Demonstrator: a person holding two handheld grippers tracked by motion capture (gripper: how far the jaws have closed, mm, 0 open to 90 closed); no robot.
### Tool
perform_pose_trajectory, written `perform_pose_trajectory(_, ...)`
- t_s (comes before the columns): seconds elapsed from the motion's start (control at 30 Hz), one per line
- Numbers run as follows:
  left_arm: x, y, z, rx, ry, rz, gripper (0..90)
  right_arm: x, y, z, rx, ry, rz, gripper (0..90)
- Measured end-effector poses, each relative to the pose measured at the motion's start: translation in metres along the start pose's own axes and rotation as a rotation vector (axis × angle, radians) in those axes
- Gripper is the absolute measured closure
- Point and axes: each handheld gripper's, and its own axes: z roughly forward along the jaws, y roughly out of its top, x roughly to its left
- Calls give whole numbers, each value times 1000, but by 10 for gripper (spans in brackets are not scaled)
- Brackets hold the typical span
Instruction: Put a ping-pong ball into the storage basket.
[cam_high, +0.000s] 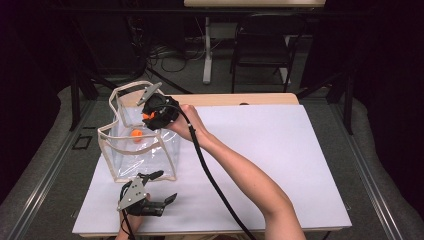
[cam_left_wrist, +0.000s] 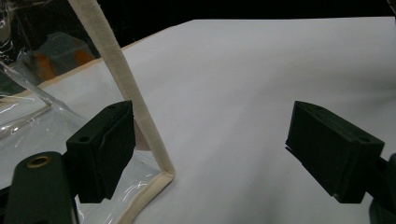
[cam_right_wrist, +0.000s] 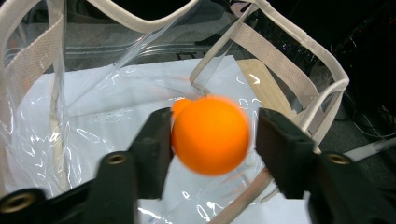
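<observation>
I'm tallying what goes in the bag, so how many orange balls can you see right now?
2: one orange ball between the right gripper's open jaws above the clear bag, another ball lying inside. More may be hidden.

A white sheet (cam_high: 260, 160) covers a wooden table (cam_high: 260, 99); beyond it, far right, stands a dark chair (cam_high: 262, 47).
</observation>
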Motion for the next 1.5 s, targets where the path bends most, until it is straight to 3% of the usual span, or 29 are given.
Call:
perform_pose_trajectory(0.17, 0, 0, 0, 1, -4, 1, 157, -4, -2, -8, -33, 0, 56, 268)
perform_pose_trajectory(0.3, 0, 0, 2, 1, -6, -1, 157, -9, -6, -21, -64, 30, 94, 151)
perform_pose_trajectory(0.5, 0, 0, 2, 2, -1, -2, 157, -18, -15, -39, -97, 52, 131, 74)
perform_pose_trajectory(0.83, 0, 1, 3, 3, -5, -5, 157, -22, -30, -59, -92, 78, 138, 30)
perform_pose_trajectory(1.5, -1, 0, 2, 0, -13, 2, 157, -14, -82, -66, -33, 106, 141, 10)
